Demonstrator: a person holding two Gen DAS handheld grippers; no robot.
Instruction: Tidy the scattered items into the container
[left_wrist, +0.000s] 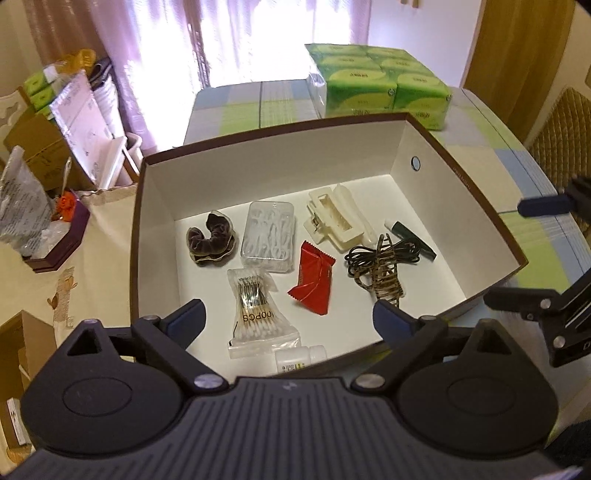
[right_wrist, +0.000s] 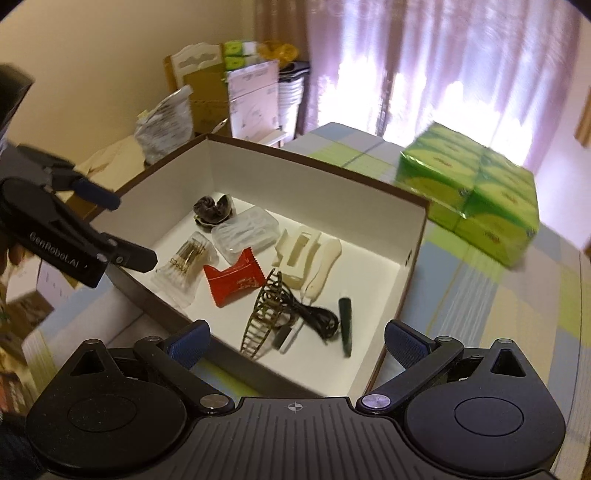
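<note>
A brown box with a white inside (left_wrist: 258, 170) (right_wrist: 295, 184) sits on a checked tablecloth. In it lie a brown scrunchie (left_wrist: 210, 240) (right_wrist: 214, 210), a clear floss-pick case (left_wrist: 267, 236) (right_wrist: 245, 230), a cream hair claw (left_wrist: 332, 218) (right_wrist: 299, 254), a red packet (left_wrist: 312, 282) (right_wrist: 232, 282), a bag of cotton swabs (left_wrist: 255, 314) (right_wrist: 184, 266), a black cable (left_wrist: 369, 254) (right_wrist: 317, 321), a tortoiseshell clip (left_wrist: 388, 284) (right_wrist: 264, 314), a dark green tube (left_wrist: 413, 240) (right_wrist: 346, 325) and a small white bottle (left_wrist: 299, 360). My left gripper (left_wrist: 288, 317) (right_wrist: 122, 227) is open and empty over the box's near edge. My right gripper (right_wrist: 297, 339) (left_wrist: 532, 254) is open and empty at the box's right corner.
A green multipack of tissues (left_wrist: 380, 81) (right_wrist: 480, 195) stands on the table beyond the box. Cardboard boxes and bags (left_wrist: 55, 147) (right_wrist: 207, 96) crowd the left side. A dark tray with small things (left_wrist: 59, 243) sits on a cream cloth. A quilted chair back (left_wrist: 561, 129) rises at the right.
</note>
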